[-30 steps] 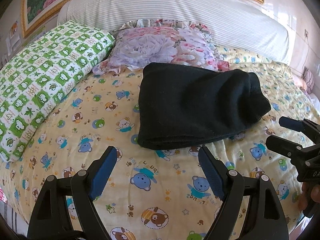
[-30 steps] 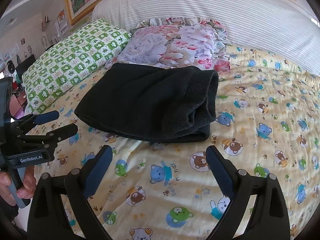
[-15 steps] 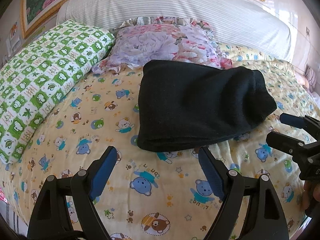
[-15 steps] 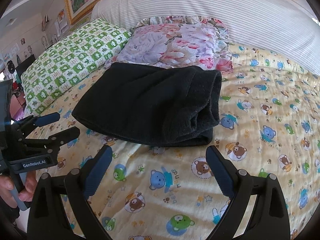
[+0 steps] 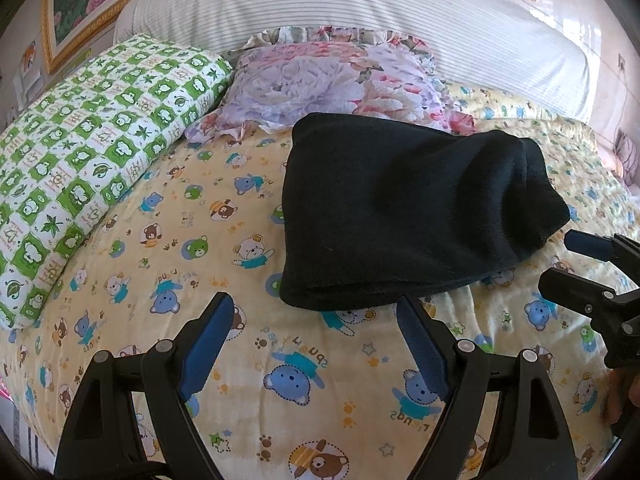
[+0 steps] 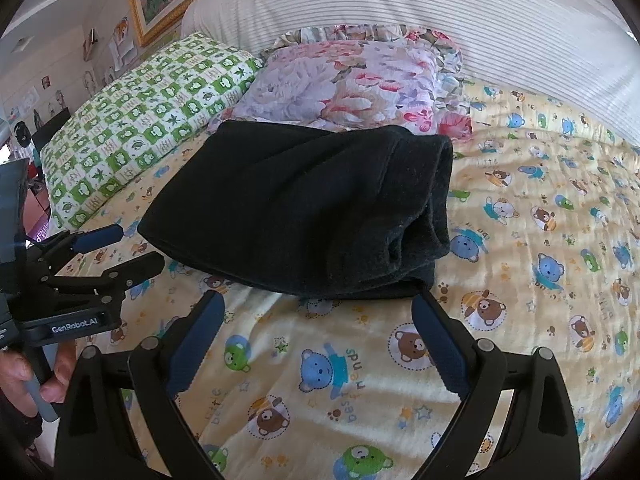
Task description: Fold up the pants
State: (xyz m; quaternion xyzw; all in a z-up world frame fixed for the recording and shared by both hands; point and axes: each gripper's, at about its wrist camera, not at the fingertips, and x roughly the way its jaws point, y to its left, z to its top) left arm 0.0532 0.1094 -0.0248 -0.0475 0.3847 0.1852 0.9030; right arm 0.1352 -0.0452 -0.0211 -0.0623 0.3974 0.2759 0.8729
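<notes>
Black pants [image 5: 404,208] lie folded in a thick bundle on the bear-print bed sheet [image 5: 168,248], just in front of the pillows. They also show in the right wrist view [image 6: 304,208], with stacked fold layers at their right end. My left gripper [image 5: 314,312] is open and empty, hovering just short of the bundle's near edge. My right gripper [image 6: 316,308] is open and empty, its fingertips close to the bundle's near edge. Each gripper appears in the other's view: the right one at the right side [image 5: 560,260], the left one at the left side [image 6: 116,248].
A green-and-white checked pillow [image 5: 80,152] lies at the left and a floral pillow [image 5: 332,84] behind the pants. A striped white headboard [image 5: 360,8] runs along the back. The yellow sheet spreads out to the right of the pants [image 6: 540,200].
Both grippers have eased forward a little toward the pants, which now look larger and nearer the fingertips. The pants have not moved and both grippers stay open.
</notes>
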